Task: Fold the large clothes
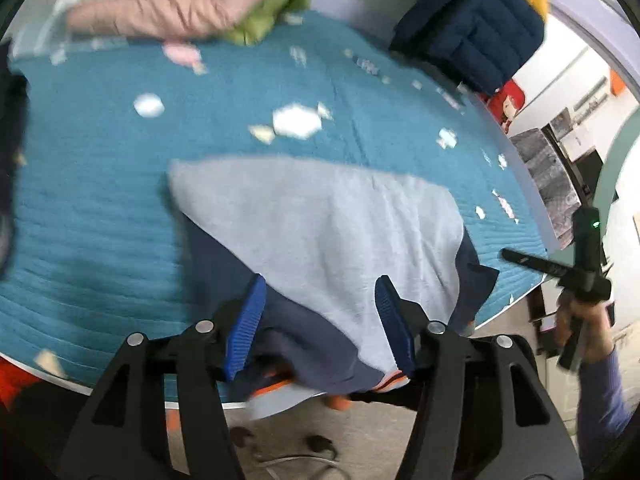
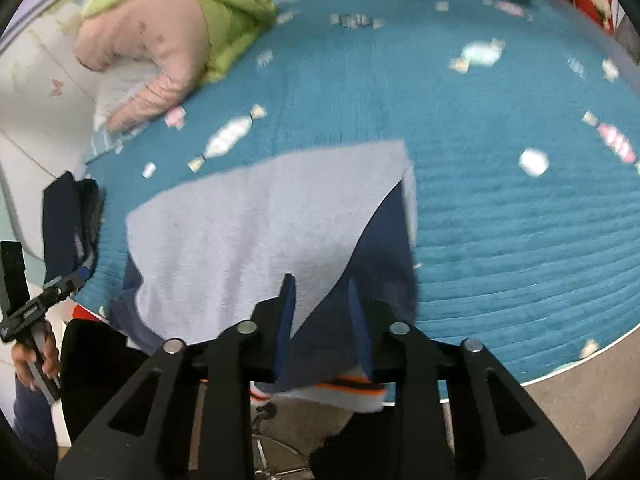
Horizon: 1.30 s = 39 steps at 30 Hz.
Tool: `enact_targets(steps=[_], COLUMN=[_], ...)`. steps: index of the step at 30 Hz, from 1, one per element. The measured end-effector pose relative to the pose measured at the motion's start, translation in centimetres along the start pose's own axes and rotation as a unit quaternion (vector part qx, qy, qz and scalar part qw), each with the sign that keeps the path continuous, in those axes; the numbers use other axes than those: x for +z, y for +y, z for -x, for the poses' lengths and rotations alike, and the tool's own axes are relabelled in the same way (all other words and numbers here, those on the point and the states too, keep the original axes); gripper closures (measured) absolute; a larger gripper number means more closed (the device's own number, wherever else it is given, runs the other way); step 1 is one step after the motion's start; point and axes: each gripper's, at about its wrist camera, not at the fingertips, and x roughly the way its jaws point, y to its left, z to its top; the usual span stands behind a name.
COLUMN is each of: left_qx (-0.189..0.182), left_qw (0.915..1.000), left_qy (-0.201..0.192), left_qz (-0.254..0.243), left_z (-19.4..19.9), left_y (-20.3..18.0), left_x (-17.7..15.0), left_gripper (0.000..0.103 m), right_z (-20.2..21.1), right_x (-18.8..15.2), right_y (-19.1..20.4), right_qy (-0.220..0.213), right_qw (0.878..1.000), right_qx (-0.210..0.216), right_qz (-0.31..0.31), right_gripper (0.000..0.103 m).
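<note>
A large garment, navy outside with a pale grey lining and an orange-and-white striped hem, lies partly folded on the teal candy-print blanket. My left gripper hangs open over its near edge, blue pads wide apart. In the right wrist view the same garment lies in front. My right gripper stands part open over the navy layer near the striped hem, and grip on the cloth is not clear. The right gripper also shows in the left wrist view.
A pink puffer jacket, a lime green jacket and a navy quilted jacket are piled along the far edge. A dark garment lies at the left edge. The floor lies below the near edge.
</note>
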Motion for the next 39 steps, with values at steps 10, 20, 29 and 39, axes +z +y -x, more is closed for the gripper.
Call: enact_targets(steps=[10, 20, 29, 39], left_qx=[0.075, 0.059, 0.039, 0.035], left_qw=[0.9949, 0.9873, 0.9851, 0.9863], left_qy=[0.050, 0.005, 0.029, 0.027], left_qz=[0.045, 0.148, 0.165, 0.159], left_z=[-4.0, -2.8, -4.6, -4.9], left_y=[4.1, 8.3, 9.2, 8.8], left_x=[-2.7, -3.0, -4.4, -4.3], left_gripper=[0.045, 0.023, 0.017, 0.016], right_z=[-5.0, -6.4, -16.7, -11.5], right_x=[-1.6, 6.2, 7.9, -3.4], right_y=[-4.6, 12.6, 10.4, 9.2], right_qy=[0.084, -0.001, 0.072, 0.091], right_qw=[0.992, 0.996, 0.994, 0.991], right_qx=[-0.043, 0.091, 0.034, 0.070], right_qz=[-0.081, 0.005, -0.069, -0.069], right_gripper=[0.100, 0.100, 0.103, 0.103])
